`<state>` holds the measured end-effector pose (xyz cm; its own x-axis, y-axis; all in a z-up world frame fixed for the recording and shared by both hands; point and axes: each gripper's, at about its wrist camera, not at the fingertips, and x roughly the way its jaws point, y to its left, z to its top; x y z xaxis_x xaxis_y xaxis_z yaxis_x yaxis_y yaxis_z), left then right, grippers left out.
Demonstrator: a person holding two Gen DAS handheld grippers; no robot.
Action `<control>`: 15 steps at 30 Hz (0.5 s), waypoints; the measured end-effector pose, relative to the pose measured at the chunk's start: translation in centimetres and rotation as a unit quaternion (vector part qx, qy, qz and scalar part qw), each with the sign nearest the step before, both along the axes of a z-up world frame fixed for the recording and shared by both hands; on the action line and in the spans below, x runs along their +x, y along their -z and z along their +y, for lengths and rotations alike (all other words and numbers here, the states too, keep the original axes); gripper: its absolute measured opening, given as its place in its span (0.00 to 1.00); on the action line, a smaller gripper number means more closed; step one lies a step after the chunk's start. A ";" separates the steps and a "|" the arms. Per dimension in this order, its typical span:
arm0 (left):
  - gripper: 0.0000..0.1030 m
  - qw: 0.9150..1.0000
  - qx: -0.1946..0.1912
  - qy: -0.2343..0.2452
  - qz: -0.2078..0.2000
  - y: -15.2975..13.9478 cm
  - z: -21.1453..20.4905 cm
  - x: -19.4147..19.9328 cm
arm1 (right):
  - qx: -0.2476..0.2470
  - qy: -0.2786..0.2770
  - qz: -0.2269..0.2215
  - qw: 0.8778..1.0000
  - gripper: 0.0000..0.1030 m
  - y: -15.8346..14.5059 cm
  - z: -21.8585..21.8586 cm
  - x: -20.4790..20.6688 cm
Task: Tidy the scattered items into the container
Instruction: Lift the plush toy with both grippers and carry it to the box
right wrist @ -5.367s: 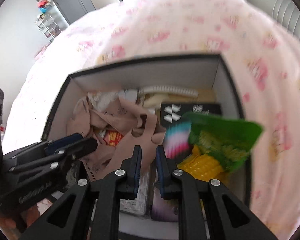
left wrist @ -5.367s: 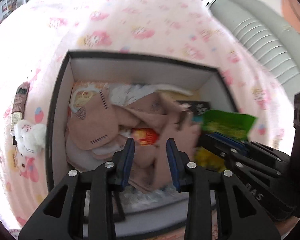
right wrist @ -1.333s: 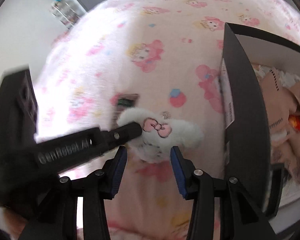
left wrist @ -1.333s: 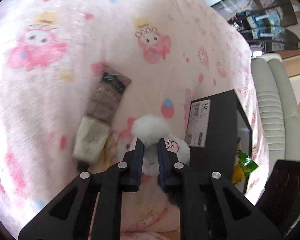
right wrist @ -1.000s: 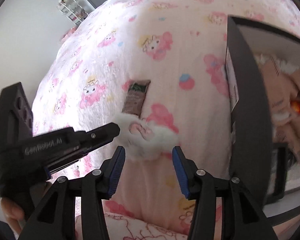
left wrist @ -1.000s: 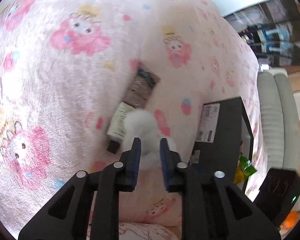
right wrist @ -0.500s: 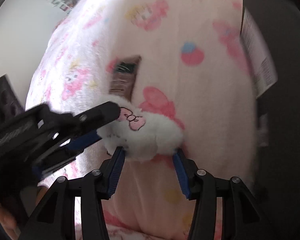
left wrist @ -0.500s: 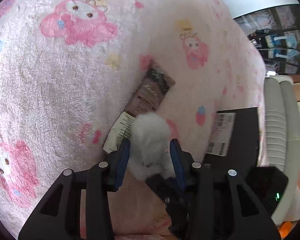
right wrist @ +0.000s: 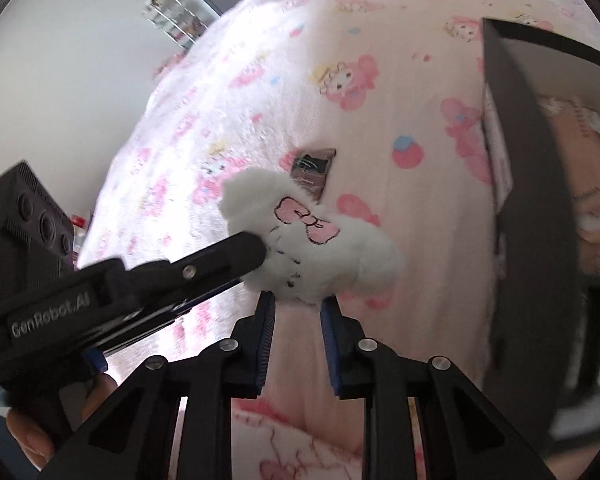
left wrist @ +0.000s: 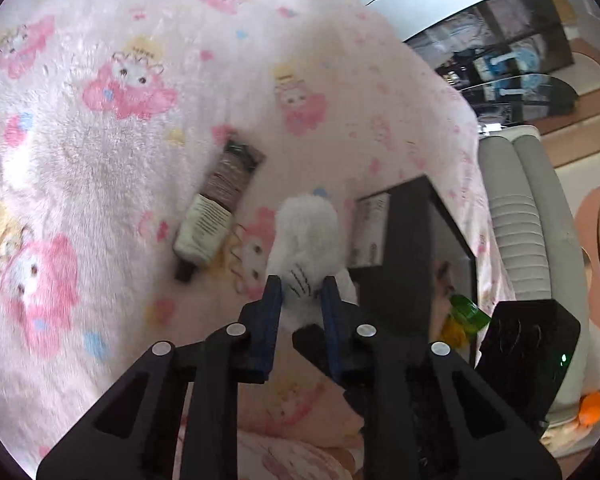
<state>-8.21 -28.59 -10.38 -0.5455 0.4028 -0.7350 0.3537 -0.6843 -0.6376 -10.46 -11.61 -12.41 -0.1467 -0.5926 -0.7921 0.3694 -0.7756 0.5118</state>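
Note:
A white fluffy plush toy (left wrist: 309, 236) with a pink bow (right wrist: 306, 220) is held above the pink blanket, left of the black box (left wrist: 412, 240). My left gripper (left wrist: 298, 290) is shut on the plush from one side; its finger shows in the right wrist view (right wrist: 236, 256). My right gripper (right wrist: 298, 302) is shut on the plush's lower edge. A brown and cream tube (left wrist: 216, 208) lies on the blanket to the left, partly hidden behind the plush in the right wrist view (right wrist: 314, 168). The box (right wrist: 536, 200) holds beige cloth and packets.
The pink cartoon blanket (left wrist: 100, 140) covers the whole surface. A grey ribbed cushion (left wrist: 520, 220) lies beyond the box. A green and yellow packet (left wrist: 458, 316) shows inside the box. Shelves and furniture stand in the far background.
Both grippers have closed on the plush, which was between their open jaws half a second ago. The plush is lifted a little and sits nearer the box.

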 end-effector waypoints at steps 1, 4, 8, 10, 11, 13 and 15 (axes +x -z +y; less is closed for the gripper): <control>0.14 1.000 -0.002 0.006 0.008 -0.8 0.8 0.6 | -0.005 0.000 0.002 1.000 0.19 -0.5 0.5 0.3; 0.10 0.999 0.019 0.032 0.035 -2.4 3.5 1.7 | -0.037 -0.004 0.017 0.999 0.18 -3.2 2.3 1.8; 0.10 0.997 -0.031 0.057 0.047 -4.7 6.7 2.2 | -0.032 0.001 0.046 0.998 0.18 -5.6 5.2 3.7; 0.10 0.997 -0.034 0.054 0.036 -4.3 7.1 1.8 | -0.024 0.013 0.039 0.999 0.19 -5.5 6.7 3.9; 0.10 0.998 -0.038 0.044 0.024 -3.9 6.9 1.8 | -0.027 0.014 0.032 0.999 0.19 -5.2 7.4 4.1; 0.11 0.999 -0.049 0.022 -0.005 -2.6 6.1 1.5 | -0.026 0.013 0.025 0.999 0.19 -4.5 8.2 4.3; 0.18 0.997 -0.064 0.000 -0.043 -0.7 5.4 1.3 | -0.016 0.014 0.011 1.000 0.19 -3.2 8.8 4.6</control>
<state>-6.90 -23.15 -9.67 -0.4788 0.3020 -0.8244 0.4034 -0.7583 -0.5121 -5.90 -2.81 -9.23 -0.1799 -0.6131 -0.7693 0.3592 -0.7689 0.5289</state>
